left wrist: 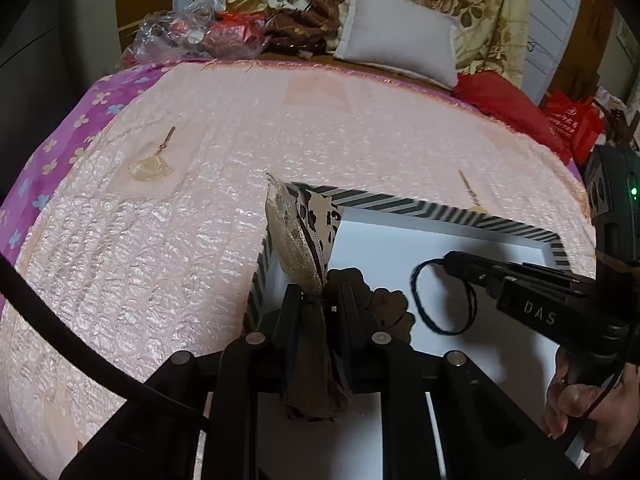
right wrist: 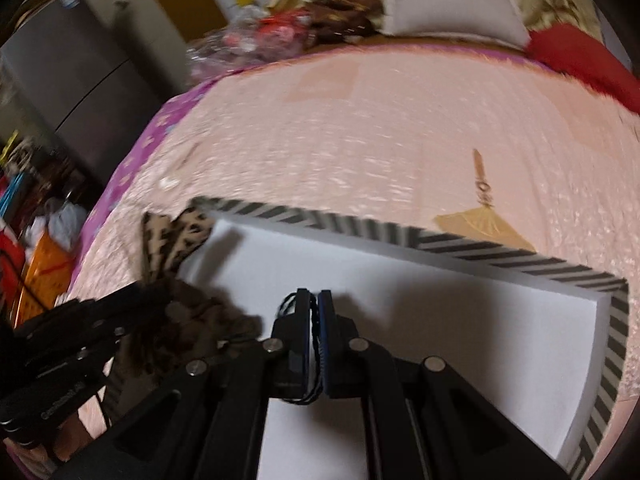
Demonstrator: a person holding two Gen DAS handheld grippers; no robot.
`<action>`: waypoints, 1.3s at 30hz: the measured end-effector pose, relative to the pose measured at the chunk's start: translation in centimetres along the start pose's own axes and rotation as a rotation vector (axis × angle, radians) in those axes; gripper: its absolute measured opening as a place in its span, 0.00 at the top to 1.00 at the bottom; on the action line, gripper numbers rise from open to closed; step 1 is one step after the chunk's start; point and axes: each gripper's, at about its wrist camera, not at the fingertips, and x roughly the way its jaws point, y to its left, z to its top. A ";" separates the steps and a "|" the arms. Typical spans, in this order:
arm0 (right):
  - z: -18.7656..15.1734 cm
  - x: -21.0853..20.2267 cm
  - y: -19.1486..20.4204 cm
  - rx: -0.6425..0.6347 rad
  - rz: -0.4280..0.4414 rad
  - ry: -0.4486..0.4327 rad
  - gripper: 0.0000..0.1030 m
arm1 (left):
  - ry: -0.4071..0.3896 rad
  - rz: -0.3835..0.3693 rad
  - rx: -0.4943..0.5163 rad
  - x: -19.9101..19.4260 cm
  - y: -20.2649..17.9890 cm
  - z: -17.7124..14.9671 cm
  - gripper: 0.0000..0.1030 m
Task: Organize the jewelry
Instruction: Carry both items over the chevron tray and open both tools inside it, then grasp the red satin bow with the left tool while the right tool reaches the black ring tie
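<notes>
The right wrist view is motion-blurred; the striped box [right wrist: 472, 252] is cut off by the lower edge.

Ahead of the right gripper [right wrist: 314, 300] the white tray floor [right wrist: 460, 312] lies bare. To its left the leopard bow [right wrist: 176, 236] and left gripper [right wrist: 132, 300] crowd the striped rim [right wrist: 480, 250].

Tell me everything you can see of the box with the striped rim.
The box is a shallow open tray, apparently cardboard, with a plain white floor and low walls whose rim bears black-and-white diagonal stripes. It lies flat on the pink bedspread. Nothing is seen lying on its floor. Above it, the left tongs hold a leopard-print bow at its near-left corner, and the right tongs hold a dark cord loop over its middle.
</notes>
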 end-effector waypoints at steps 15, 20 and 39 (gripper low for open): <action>-2.6 -5.6 0.3 0.015 -0.004 -0.036 0.65 | -0.061 -0.021 -0.059 -2.5 1.5 -1.0 0.71; -6.0 -10.6 0.7 -0.007 -0.004 -0.095 0.50 | -0.107 0.020 -0.026 -5.9 1.0 -2.7 0.71; -19.4 -17.4 3.3 -0.085 -0.099 -0.167 0.41 | -0.141 0.052 -0.019 -13.0 -0.3 -12.9 0.71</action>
